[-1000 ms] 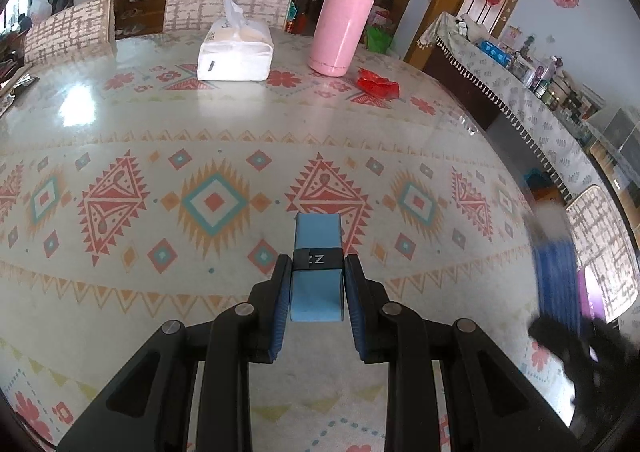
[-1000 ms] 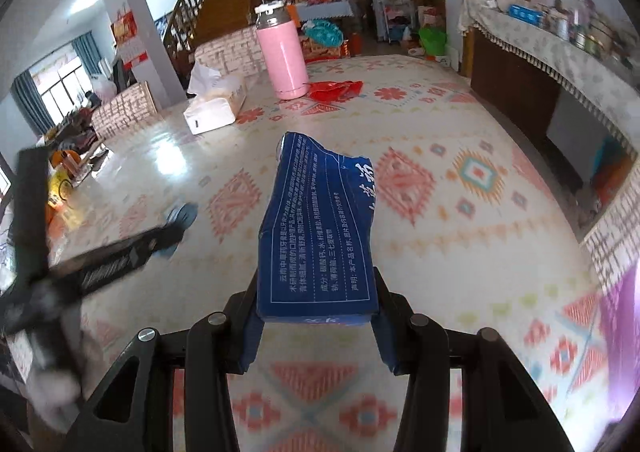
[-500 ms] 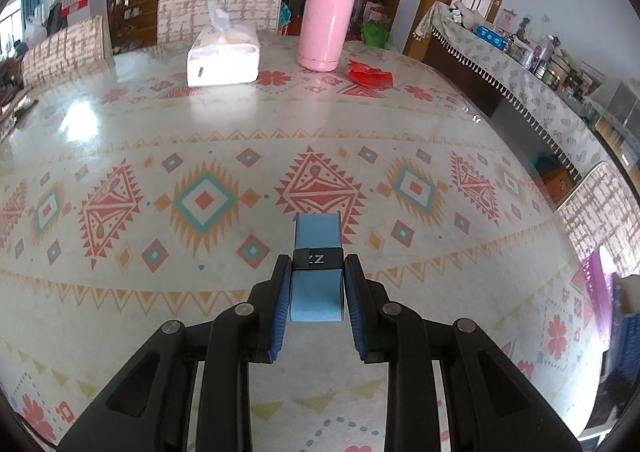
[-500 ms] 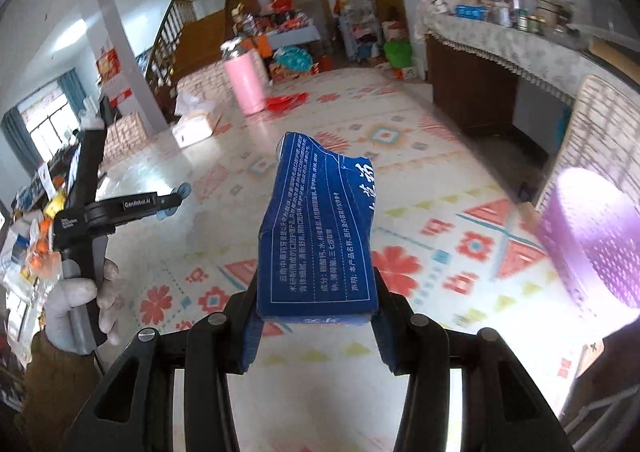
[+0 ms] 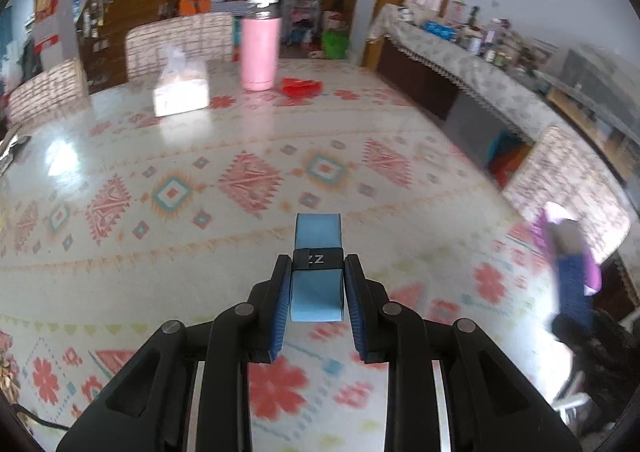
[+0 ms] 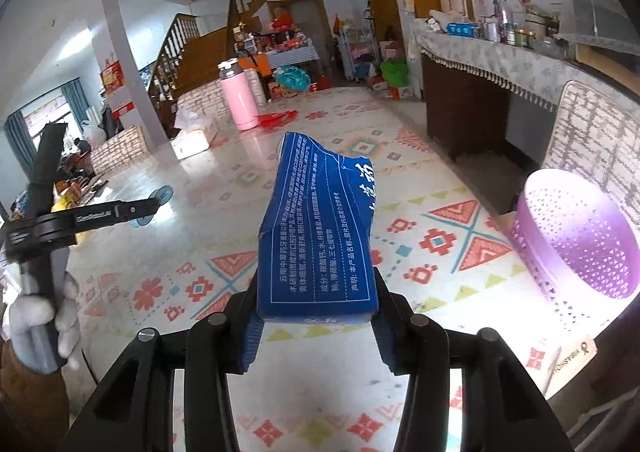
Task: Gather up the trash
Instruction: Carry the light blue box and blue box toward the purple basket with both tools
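Observation:
My left gripper (image 5: pixel 317 292) is shut on a small light-blue box (image 5: pixel 318 232) with a black band, held above the patterned table (image 5: pixel 240 156). My right gripper (image 6: pixel 316 316) is shut on a crumpled dark-blue carton (image 6: pixel 320 228) printed with white text, near the table's right edge. A purple perforated basket (image 6: pixel 580 236) stands just right of it, beyond that edge. In the right wrist view the left gripper (image 6: pixel 150 208) shows at the far left, in a white-gloved hand (image 6: pixel 40 316). A red wrapper (image 5: pixel 301 87) lies at the far side of the table.
A pink thermos (image 5: pixel 260 52) and a white tissue pack (image 5: pixel 182 90) stand at the far side. Woven chairs (image 6: pixel 592 132) ring the table. A cluttered sideboard (image 6: pixel 480 52) runs along the right wall. A small cardboard box (image 6: pixel 568 360) sits by the basket.
My right gripper has swung right with the dark-blue carton, bringing the purple basket into view. My left gripper has risen and drawn back with the light-blue box. Both grips are unchanged.

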`<move>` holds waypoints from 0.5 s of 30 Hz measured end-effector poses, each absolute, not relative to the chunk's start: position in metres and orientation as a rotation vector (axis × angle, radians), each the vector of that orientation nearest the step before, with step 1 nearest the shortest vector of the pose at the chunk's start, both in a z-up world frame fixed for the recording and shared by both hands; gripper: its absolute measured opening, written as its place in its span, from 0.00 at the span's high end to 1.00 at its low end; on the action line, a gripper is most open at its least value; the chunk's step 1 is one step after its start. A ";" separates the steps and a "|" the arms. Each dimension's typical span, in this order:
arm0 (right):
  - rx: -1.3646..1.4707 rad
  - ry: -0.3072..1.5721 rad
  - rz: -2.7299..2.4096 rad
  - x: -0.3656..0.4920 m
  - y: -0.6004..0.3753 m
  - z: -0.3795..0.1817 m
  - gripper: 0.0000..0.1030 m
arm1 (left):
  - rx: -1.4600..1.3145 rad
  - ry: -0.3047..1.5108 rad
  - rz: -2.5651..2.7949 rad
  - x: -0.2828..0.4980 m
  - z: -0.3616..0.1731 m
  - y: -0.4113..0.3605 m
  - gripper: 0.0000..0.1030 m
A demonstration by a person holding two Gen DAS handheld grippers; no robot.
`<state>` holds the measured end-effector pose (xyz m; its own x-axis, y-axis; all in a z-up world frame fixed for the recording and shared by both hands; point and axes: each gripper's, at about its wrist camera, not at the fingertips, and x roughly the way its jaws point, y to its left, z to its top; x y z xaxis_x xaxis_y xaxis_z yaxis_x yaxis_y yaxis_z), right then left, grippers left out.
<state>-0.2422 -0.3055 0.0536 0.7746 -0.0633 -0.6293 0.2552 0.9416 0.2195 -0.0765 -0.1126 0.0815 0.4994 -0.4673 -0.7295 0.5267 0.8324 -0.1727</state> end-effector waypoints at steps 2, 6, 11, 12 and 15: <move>0.302 0.665 -0.167 -0.242 -0.303 0.051 0.50 | 0.049 0.868 -0.663 -0.091 0.089 -0.116 0.75; 0.309 0.673 -0.150 -0.242 -0.302 0.046 0.50 | 0.064 0.839 -0.695 -0.112 0.100 -0.128 0.75; 0.322 0.661 -0.161 -0.249 -0.311 0.045 0.50 | 0.135 0.819 -0.682 -0.127 0.103 -0.150 0.75; 0.328 0.657 -0.166 -0.251 -0.314 0.045 0.50 | 0.149 0.817 -0.670 -0.128 0.102 -0.153 0.75; 0.338 0.651 -0.176 -0.255 -0.321 0.045 0.50 | 0.198 0.813 -0.626 -0.128 0.096 -0.162 0.75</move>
